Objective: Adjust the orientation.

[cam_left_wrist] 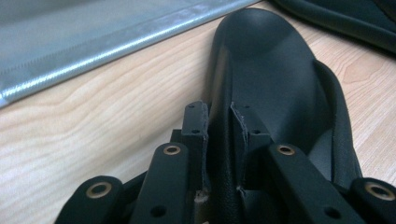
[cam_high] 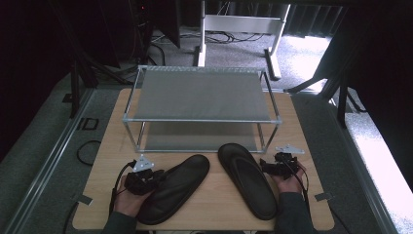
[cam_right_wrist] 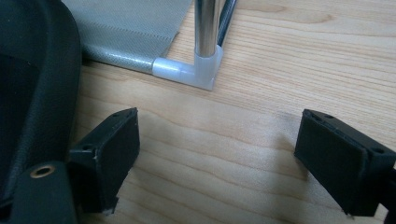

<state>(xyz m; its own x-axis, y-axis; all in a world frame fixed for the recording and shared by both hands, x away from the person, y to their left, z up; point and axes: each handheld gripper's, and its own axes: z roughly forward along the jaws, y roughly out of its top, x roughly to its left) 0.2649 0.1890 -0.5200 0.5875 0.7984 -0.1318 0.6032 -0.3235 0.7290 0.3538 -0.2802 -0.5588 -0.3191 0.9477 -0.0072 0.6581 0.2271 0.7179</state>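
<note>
Two black sandals lie on the wooden table in front of a two-shelf rack point(cam_high: 202, 118). My left gripper point(cam_high: 152, 176) is shut on the left edge of the left sandal point(cam_high: 178, 187); in the left gripper view the jaws point(cam_left_wrist: 219, 119) pinch the rim of that sandal point(cam_left_wrist: 275, 79), which rests flat on the wood. My right gripper point(cam_high: 272, 166) sits just right of the right sandal point(cam_high: 248, 178). Its jaws point(cam_right_wrist: 219, 135) stand wide open over bare wood, with the sandal's edge point(cam_right_wrist: 32, 84) beside the left jaw.
The rack has grey mesh shelves point(cam_left_wrist: 93, 37) on chrome posts, and its near right corner foot point(cam_right_wrist: 205, 70) stands just ahead of my right gripper. The table point(cam_high: 219, 214) ends close behind both hands. Cables and a desk frame point(cam_high: 238, 24) lie on the floor beyond.
</note>
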